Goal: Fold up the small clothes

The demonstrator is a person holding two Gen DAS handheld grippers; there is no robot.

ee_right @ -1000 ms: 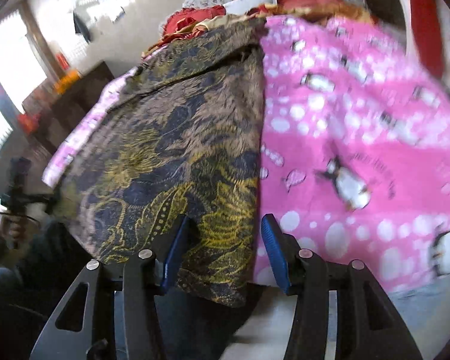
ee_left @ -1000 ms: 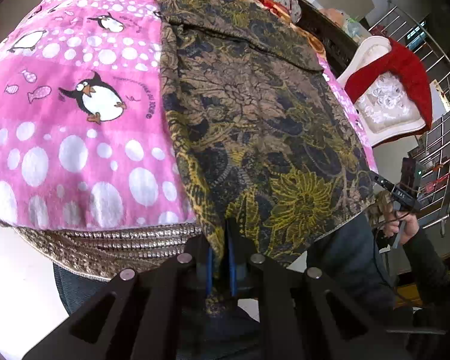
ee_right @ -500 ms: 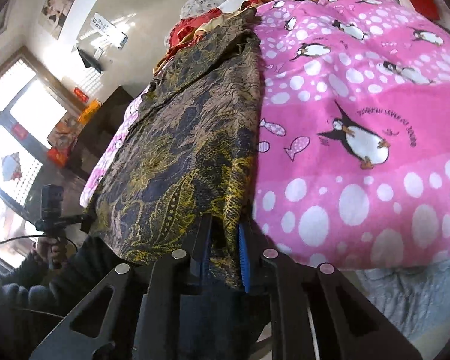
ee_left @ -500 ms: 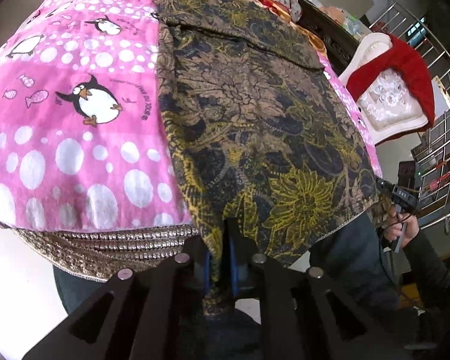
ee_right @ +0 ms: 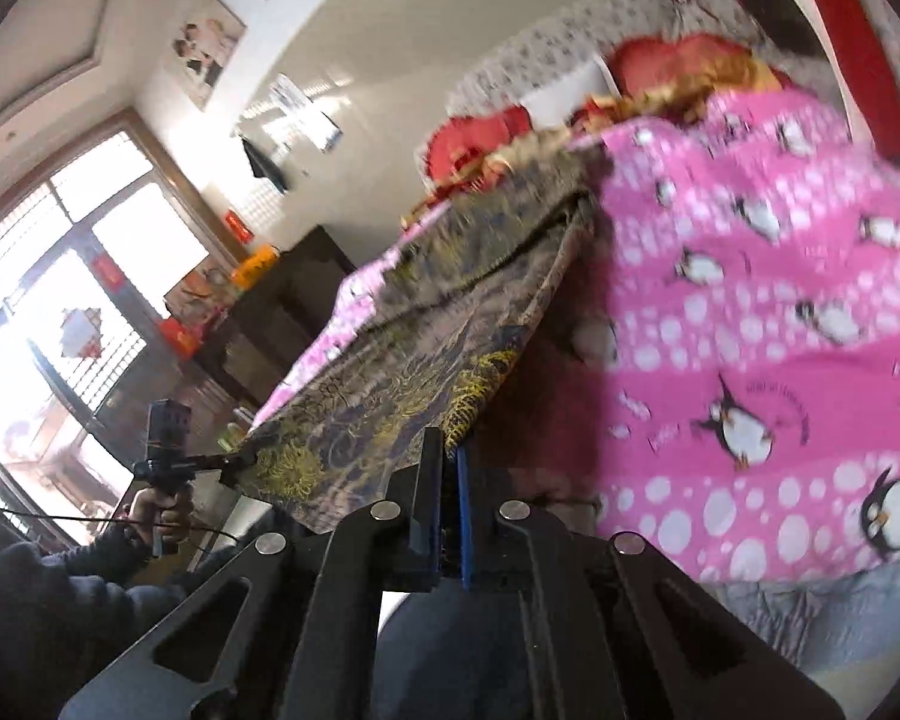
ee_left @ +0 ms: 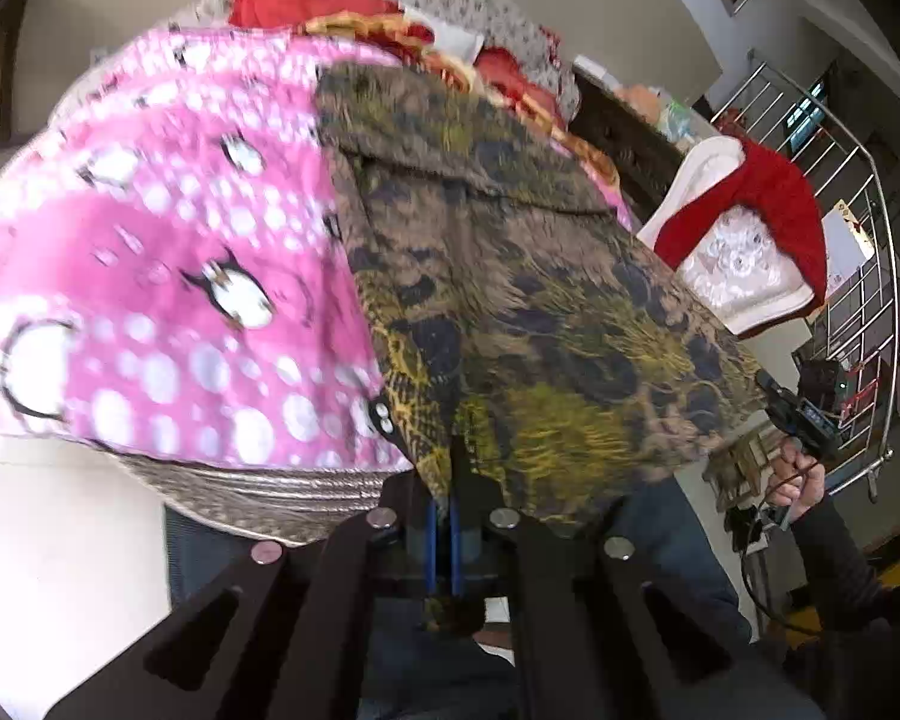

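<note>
Two claws grip one garment over a bed. Around it, a pink penguin blanket fills the left of the left view, a red-draped chair at right. Dark with yellow-brown florals, it stretches center-frame, near edge lifted, left claw and right claw each clamped on a corner.

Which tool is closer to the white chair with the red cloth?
Right tool. It grips the garment's corner on the chair side; the left tool grips the opposite corner, by the pink blanket.
</note>
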